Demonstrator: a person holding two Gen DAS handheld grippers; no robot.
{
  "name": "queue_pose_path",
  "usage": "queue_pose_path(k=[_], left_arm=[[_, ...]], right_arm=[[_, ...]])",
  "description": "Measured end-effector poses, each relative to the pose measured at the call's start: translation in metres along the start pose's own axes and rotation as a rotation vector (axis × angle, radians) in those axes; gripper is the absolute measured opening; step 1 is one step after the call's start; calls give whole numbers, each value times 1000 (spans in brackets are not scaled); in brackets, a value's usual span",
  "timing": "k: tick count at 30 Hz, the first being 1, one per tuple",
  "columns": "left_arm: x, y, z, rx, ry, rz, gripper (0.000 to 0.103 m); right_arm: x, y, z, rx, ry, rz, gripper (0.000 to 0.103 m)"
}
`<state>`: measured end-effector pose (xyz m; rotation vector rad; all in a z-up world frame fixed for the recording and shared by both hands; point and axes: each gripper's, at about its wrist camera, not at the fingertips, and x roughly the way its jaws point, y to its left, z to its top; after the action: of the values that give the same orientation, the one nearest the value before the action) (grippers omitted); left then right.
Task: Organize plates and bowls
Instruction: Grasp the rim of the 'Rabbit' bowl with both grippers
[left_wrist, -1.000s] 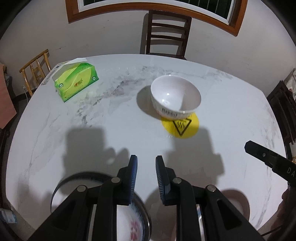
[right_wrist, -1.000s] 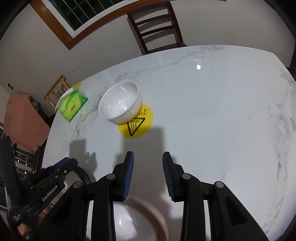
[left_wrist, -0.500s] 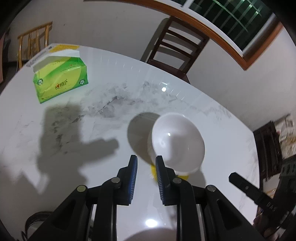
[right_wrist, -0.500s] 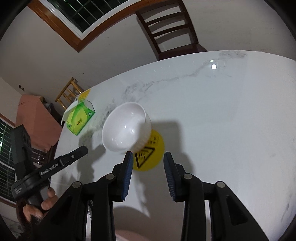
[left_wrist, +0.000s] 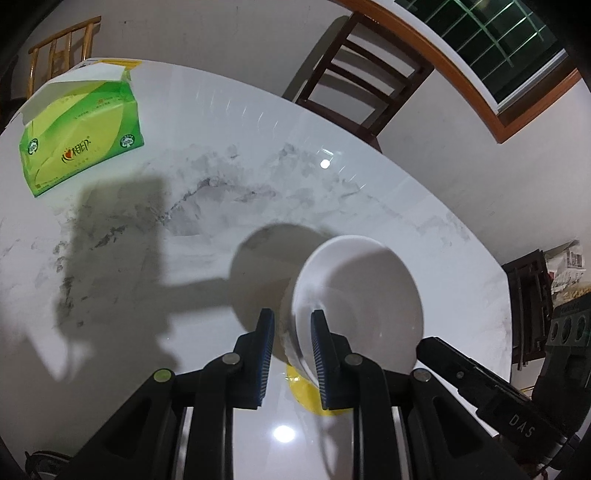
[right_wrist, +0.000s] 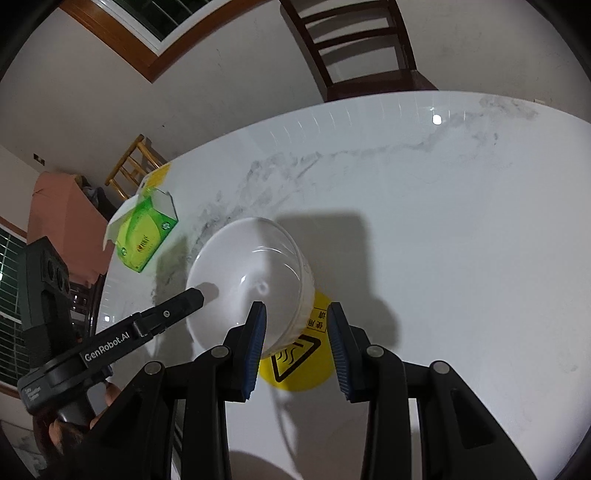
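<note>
While angled steeply down, looking onto big round white marble table (left_wrist: 369, 192) with grey veining and lamp glare spots. Behind far edge: dark wood chair (left_wrist: 354, 85) against wall, wood-framed window (left_wrist: 491, 51) above it, light wooden chair (left_wrist: 59, 48) off to far left corner.

On table, far left: green tissue box (left_wrist: 81, 136), top flap torn open, well apart from everything else.

Near centre: white bowl (left_wrist: 369, 288), upright, empty, sitting partly on round yellow sticker (right_wrist: 295, 369) with black hot-surface triangle; sticker poking out from under bowl's near side.

Left gripper (left_wrist: 289, 325): blue-padded jaws slightly parted, straddling bowl's left near rim, one pad outside the wall, other pad over the inside. Sliver of gap on both sides, no pinch seen, so not clamped. Cannot tell whether pads reach below rim level.

Right gripper (right_wrist: 295, 314): jaws parted a bit wider, straddling bowl's right near wall, one pad over interior, other outside over sticker. Clear gaps, nothing grasped.

Seen from right wrist view: black finger of left gripper crossing bowl's left rim, person's hand (right_wrist: 66, 428) wrapped round its handle at lower left.
</note>
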<state>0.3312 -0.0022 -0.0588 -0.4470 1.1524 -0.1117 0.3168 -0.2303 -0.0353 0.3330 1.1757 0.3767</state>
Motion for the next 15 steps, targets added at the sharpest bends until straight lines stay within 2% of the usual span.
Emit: queue_pose_path(k=[5, 10, 15], left_arm=[[9, -1, 1, 14, 4, 20, 21], [10, -5, -2, 51, -3, 34, 14], [7, -12, -7, 81, -15, 68, 13]], right_arm=[[13, 2, 1, -6, 22, -21, 28], [21, 0, 3, 7, 26, -28, 15], [22, -2, 2, 20, 21, -25, 14]])
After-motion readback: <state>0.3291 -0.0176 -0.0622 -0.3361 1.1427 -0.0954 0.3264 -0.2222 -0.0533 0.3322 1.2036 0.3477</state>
